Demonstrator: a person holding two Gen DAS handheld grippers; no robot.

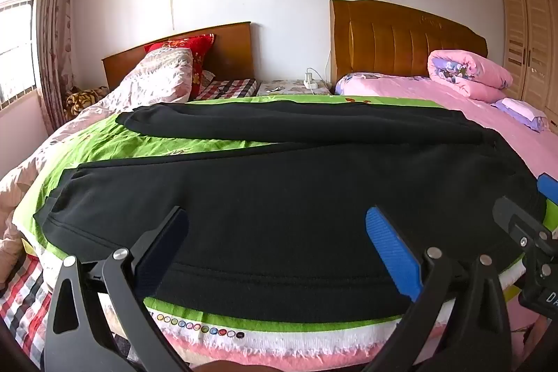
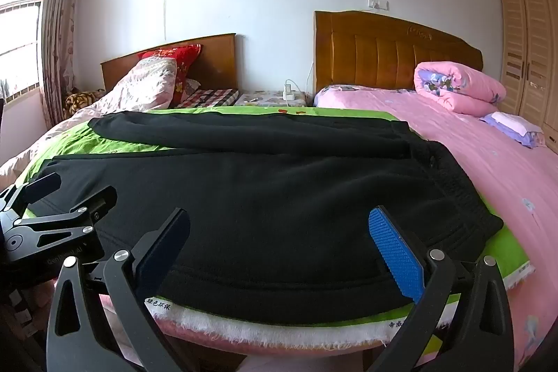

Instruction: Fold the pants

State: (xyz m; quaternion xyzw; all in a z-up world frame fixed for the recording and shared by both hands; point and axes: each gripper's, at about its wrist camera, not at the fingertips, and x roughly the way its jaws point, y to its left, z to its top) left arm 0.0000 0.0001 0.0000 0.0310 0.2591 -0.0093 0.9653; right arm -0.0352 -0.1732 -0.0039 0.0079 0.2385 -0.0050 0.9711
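Black pants lie spread flat on a green mat on the bed, legs running left, waistband at the right. The far leg angles away from the near one. My left gripper hovers open above the near leg, nothing between its fingers. My right gripper also stands open over the near edge of the pants, toward the waist. In the left wrist view the right gripper shows at the right edge. In the right wrist view the left gripper shows at the left edge.
The green mat covers a pink bedsheet. A rolled pink quilt and a folded purple cloth lie near the headboard. A second bed with a floral quilt sits left. A wardrobe stands right.
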